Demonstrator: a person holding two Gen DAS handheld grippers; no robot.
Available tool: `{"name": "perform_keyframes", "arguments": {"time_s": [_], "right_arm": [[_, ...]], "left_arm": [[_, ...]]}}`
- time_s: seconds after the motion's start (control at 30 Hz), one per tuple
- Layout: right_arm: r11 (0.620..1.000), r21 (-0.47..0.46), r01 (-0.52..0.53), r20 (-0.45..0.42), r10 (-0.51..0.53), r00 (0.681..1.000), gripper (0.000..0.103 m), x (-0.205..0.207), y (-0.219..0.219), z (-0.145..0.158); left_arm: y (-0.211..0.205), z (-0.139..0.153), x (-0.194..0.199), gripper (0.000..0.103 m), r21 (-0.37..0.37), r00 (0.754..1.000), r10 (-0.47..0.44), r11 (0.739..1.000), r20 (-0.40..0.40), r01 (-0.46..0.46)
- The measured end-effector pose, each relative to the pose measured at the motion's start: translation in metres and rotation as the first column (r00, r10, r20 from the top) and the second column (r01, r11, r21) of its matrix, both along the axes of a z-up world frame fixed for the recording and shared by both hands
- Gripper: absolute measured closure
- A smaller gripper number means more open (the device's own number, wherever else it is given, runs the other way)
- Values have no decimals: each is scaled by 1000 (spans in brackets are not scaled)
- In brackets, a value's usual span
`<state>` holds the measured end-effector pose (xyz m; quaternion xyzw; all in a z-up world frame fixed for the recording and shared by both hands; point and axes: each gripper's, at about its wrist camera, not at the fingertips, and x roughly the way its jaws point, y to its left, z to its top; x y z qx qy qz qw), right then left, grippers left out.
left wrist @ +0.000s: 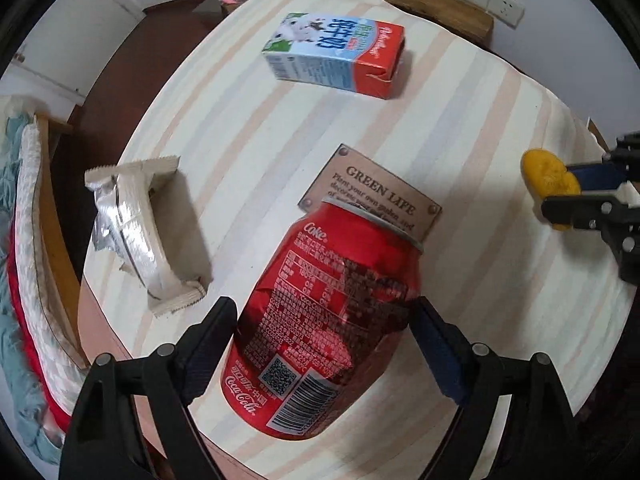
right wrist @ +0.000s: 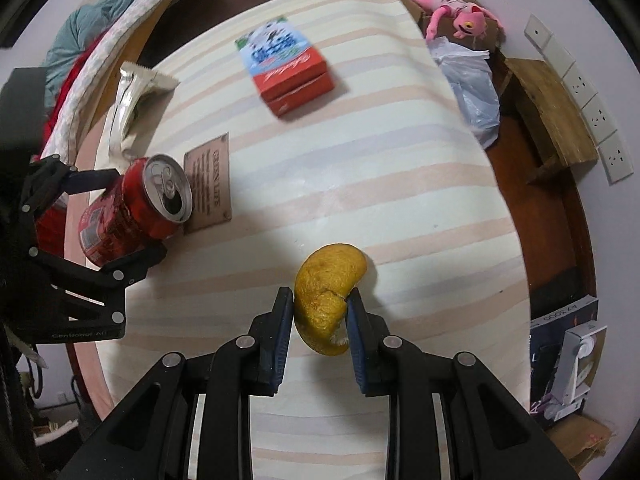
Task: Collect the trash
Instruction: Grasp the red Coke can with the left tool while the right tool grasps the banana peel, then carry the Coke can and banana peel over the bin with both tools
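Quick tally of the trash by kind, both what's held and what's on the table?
Drink cans: 1, Coke can, in left gripper
Peels: 1, orange peel, in right gripper
Cartons: 1, milk carton
Wrappers: 1, foil wrapper
Total: 4

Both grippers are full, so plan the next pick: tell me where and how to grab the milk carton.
The carton lies flat on the table, unobstructed. Come from above and close across its two long side faces near mid-length; the narrow width should fit the jaws, and the box looks rigid there.
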<state>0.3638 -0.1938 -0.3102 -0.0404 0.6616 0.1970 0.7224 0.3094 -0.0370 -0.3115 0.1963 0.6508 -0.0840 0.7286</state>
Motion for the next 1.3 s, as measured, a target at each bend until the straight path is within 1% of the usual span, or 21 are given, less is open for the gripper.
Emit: {"name": "perform_keyframes", "arguments": {"time_s": [0.13, 0.17, 0.23, 0.27, 0.33, 0.43, 0.5, 0.53, 0.6, 0.67, 0.73, 0.77, 0.8, 0.83, 0.9, 0.93, 0.97, 1.07, 1.17, 1.27, 1.3], "right_arm": [[999, -38, 8, -2, -8, 1000, 74, -1, 4, -4], [999, -47, 15, -3, -15, 1000, 72, -1, 5, -5], [998, -52, 31, -5, -32, 999, 70, -1, 6, -6], [998, -52, 36, -4, -36, 999, 68, -1, 6, -5], [997, -58, 44, -1, -44, 999, 67, -1, 8, -5], [997, -68, 47, 26, -45, 999, 67, -4, 9, -4], [996, -78, 44, 54, -40, 998, 76, -9, 11, -3], [997, -72, 41, 62, -36, 997, 77, -12, 11, -2], [997, -57, 43, 66, -39, 997, 79, -17, 12, -1], [998, -45, 39, 80, -35, 996, 80, -24, 13, 3], [999, -29, 33, 94, -30, 995, 80, -31, 15, 10], [999, -19, 28, 103, -26, 994, 80, -36, 16, 15], [1000, -14, 22, 112, -20, 993, 81, -40, 17, 20], [1000, -5, 15, 125, -15, 992, 81, -45, 19, 26], [1000, 17, 4, 142, -6, 990, 81, -54, 22, 38], [1000, 25, -3, 153, -1, 988, 81, -61, 25, 46], [999, 40, -14, 169, 7, 986, 81, -69, 28, 56], [995, 88, -44, 202, 26, 979, 81, -88, 39, 83], [986, 137, -96, 237, 61, 970, 81, -111, 60, 112], [971, 169, -168, 277, 117, 954, 81, -136, 87, 139], [966, 177, -190, 285, 134, 949, 81, -144, 95, 146]], "left_arm": [[-2, -11, -6, 16, 34, 1000, 2, 999, 9, -2], [-3, -12, -7, 16, 24, 1000, 10, 1000, 18, -11], [-4, -10, -8, 23, -1, 998, 48, 999, 32, -48], [-3, -7, -9, 33, -1, 997, 62, 998, 43, -62], [-2, -1, -11, 46, -21, 993, 101, 995, 63, -100], [-1, 7, -19, 49, -37, 983, 157, 987, 97, -154], [2, 15, -30, 54, -56, 970, 204, 978, 131, -199], [2, 19, -35, 54, -58, 961, 229, 973, 152, -222], [5, 32, -47, 56, -76, 939, 285, 958, 194, -276], [9, 45, -60, 56, -88, 905, 355, 935, 235, -344], [16, 59, -80, 57, -118, 876, 404, 915, 264, -386], [16, 69, -91, 57, -128, 854, 433, 901, 289, -414], [14, 75, -95, 57, -138, 841, 449, 893, 302, -428], [15, 85, -106, 57, -157, 818, 477, 879, 322, -450], [27, 99, -113, 57, -182, 787, 505, 863, 355, -472], [53, 99, -111, 57, -195, 776, 514, 858, 365, -476], [55, 111, -124, 57, -216, 757, 528, 849, 384, -483], [70, 132, -145, 57, -247, 710, 560, 828, 427, -504], [81, 142, -163, 57, -282, 668, 595, 802, 446, -526], [105, 163, -205, 57, -301, 606, 637, 766, 476, -568], [115, 167, -216, 57, -305, 591, 648, 755, 480, -581]]}}
